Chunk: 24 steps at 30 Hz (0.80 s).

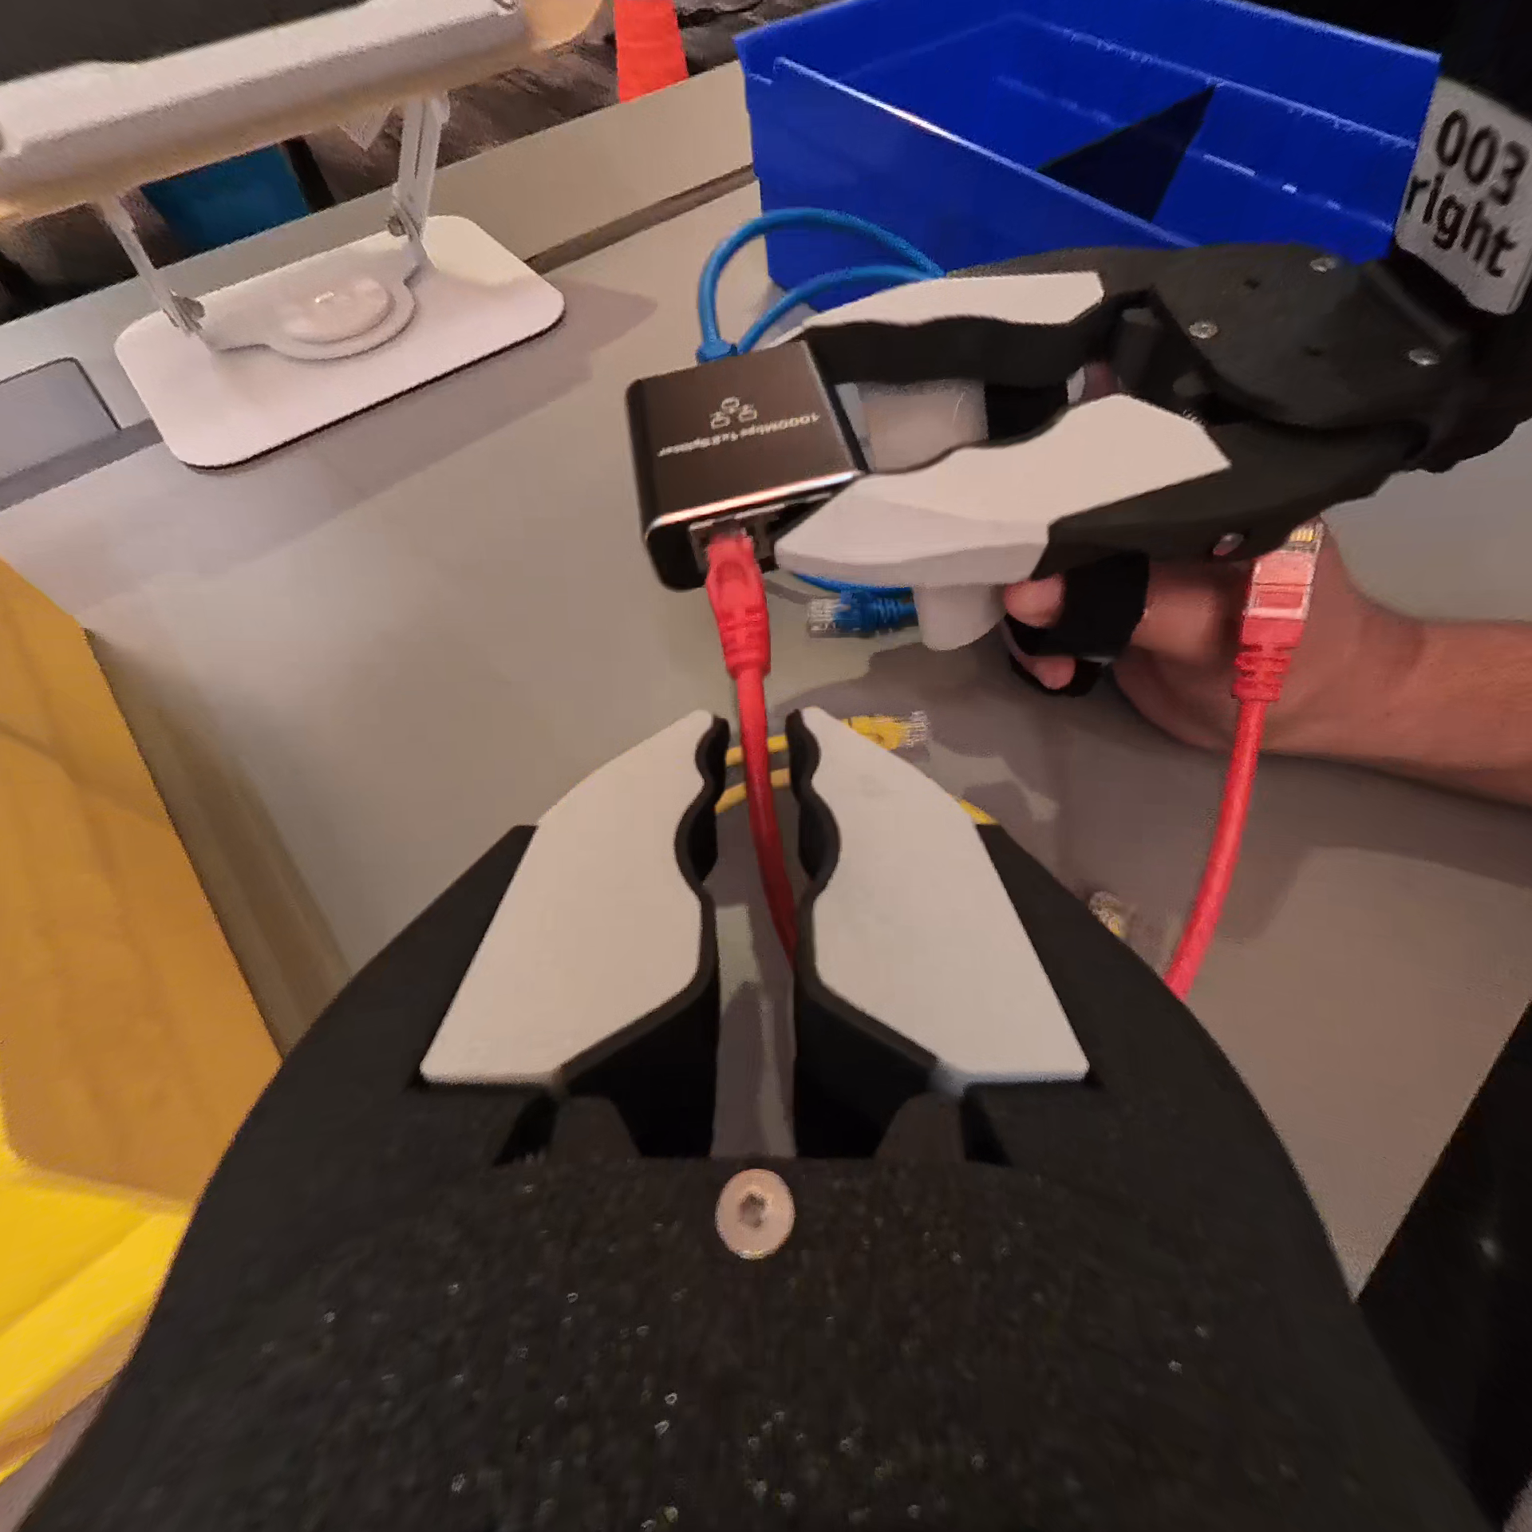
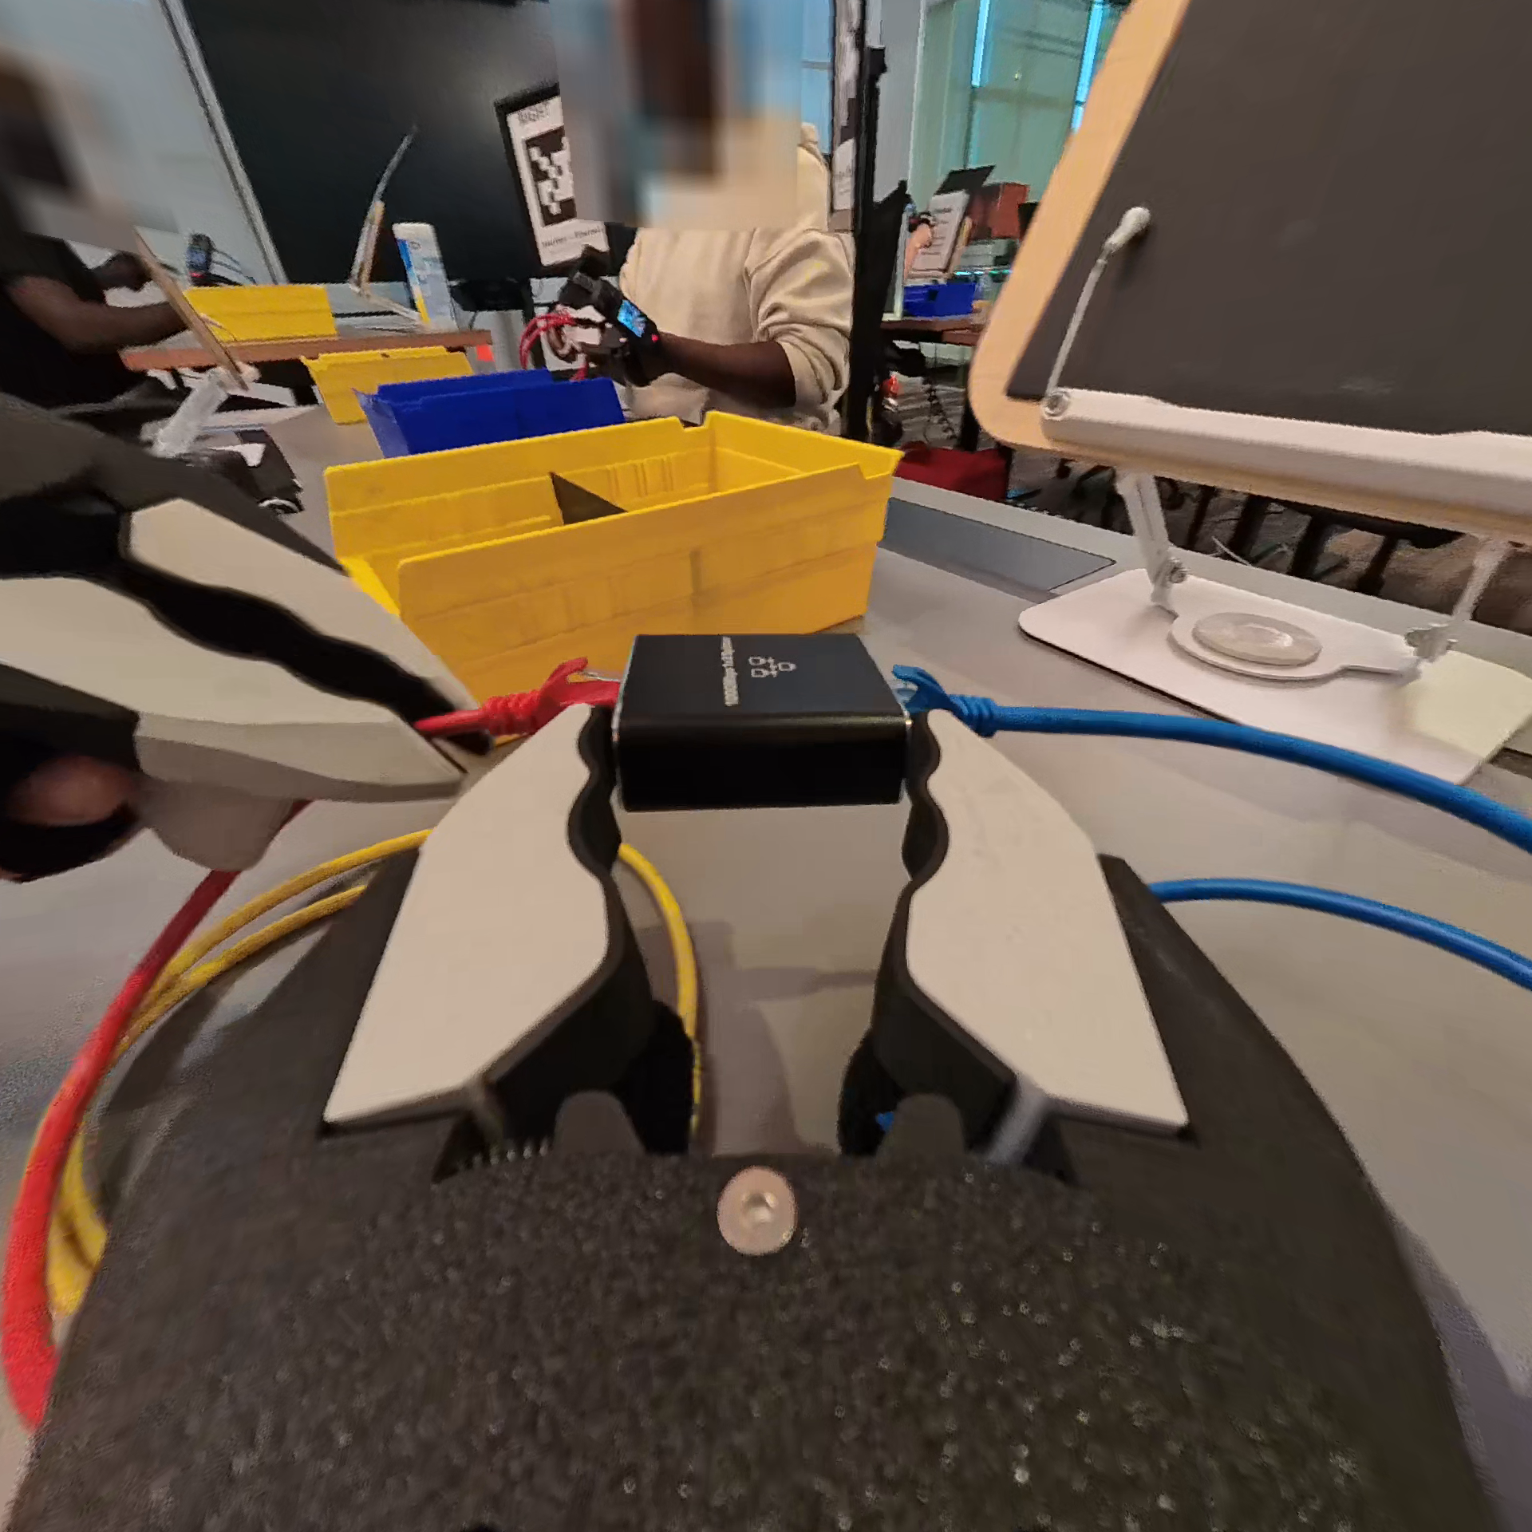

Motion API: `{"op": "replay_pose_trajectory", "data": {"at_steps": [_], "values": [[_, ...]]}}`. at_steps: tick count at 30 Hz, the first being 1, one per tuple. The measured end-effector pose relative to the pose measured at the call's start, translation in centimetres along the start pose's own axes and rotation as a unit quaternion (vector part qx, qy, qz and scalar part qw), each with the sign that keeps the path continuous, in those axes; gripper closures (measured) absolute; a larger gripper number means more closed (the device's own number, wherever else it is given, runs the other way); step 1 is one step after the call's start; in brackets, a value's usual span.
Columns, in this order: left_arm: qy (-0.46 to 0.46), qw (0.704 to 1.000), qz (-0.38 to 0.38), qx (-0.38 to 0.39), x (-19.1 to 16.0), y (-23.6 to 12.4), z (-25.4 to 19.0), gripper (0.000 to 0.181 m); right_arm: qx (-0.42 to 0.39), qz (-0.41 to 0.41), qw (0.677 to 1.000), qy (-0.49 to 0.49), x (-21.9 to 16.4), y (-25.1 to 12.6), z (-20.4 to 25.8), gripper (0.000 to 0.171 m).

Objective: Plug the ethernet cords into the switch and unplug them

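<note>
A: Where do we stand? Our right hand-held gripper [image 2: 758, 750] is clamped across the small black metal switch box [image 2: 758, 717], holding it just above the grey tabletop [image 2: 1243, 953].

B: And our left hand-held gripper [image 1: 756, 729] has its fingers nearly together around the thin red ethernet cord [image 1: 758, 787]. Whether they actually pinch it, we cannot tell. The red plug sits in the near-left port of the switch.

A: The blue ethernet cord [image 2: 1161, 734] enters the far side of the box. The yellow ethernet cord [image 2: 663, 912] lies loose on the tabletop beneath us.

B: The risk, we judge: if we pull on the cord rather than the plug (its latch tab looks unpressed), the plug may stay locked and the box could twist out of the right fingers.

A: Or the cord slips through our grip. The free red plug hanging near the person's hand [image 1: 1243, 655] could also snag.
</note>
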<state>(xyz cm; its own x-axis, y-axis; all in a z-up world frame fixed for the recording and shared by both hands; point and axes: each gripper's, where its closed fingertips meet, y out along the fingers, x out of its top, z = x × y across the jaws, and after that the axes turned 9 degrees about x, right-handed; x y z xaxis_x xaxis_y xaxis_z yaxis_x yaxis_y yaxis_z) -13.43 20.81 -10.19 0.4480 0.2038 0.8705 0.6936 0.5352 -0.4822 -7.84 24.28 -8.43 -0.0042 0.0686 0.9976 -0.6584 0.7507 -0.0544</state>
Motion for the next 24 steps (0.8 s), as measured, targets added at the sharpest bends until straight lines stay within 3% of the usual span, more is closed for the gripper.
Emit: {"op": "replay_pose_trajectory", "data": {"at_steps": [14,19,24], "values": [[-0.01,1.0,-0.021,0.007,-0.3,0.2,0.4,0.173,0.01,0.013,1.0,-0.022,-0.3,0.8,1.6,0.103],[-0.023,0.999,0.022,-0.015,-1.5,0.4,0.4,0.174,0.005,0.051,0.997,-0.058,-1.0,1.2,1.9,0.103],[0.023,0.998,0.047,-0.022,-1.9,0.1,0.5,0.175,0.032,0.074,0.995,-0.06,-1.7,1.4,2.6,0.103]]}}
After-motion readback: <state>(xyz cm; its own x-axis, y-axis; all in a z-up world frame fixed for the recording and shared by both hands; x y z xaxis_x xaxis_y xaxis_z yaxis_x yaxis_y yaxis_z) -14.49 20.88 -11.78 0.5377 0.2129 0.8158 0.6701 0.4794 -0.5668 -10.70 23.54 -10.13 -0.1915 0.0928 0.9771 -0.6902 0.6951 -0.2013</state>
